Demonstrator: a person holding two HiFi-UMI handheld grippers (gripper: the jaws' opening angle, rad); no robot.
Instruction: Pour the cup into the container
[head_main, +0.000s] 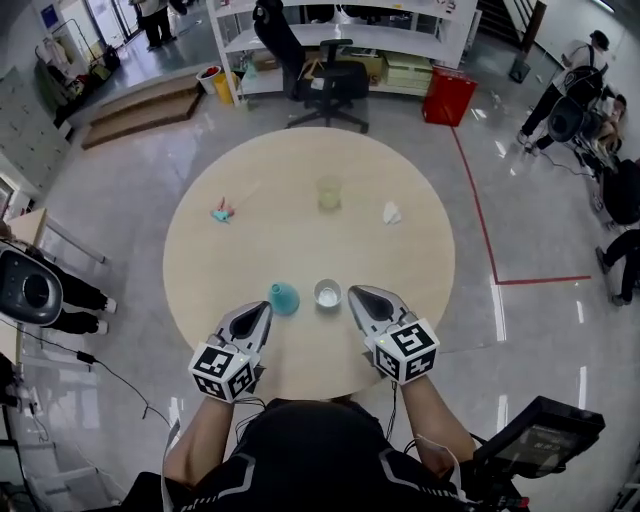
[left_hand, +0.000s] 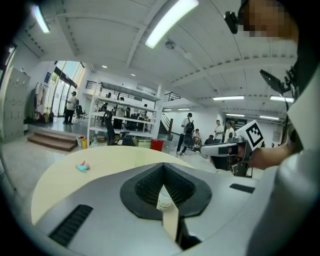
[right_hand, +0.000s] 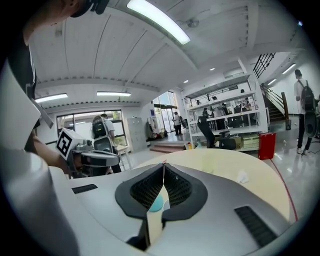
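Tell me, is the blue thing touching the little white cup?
Apart. The head view shows a strip of bare table between the blue thing and the white cup.

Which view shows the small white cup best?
Head view: the white cup shows whole from above. Left gripper view gives only a slice of it; right gripper view shows barely an edge beside the teal cup.

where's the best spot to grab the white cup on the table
By its side wall, coming in level from the right. The cup stands upright with its mouth open, so a top grip would likely block pouring, and the teal object sits close on its left. The right gripper is nearest.
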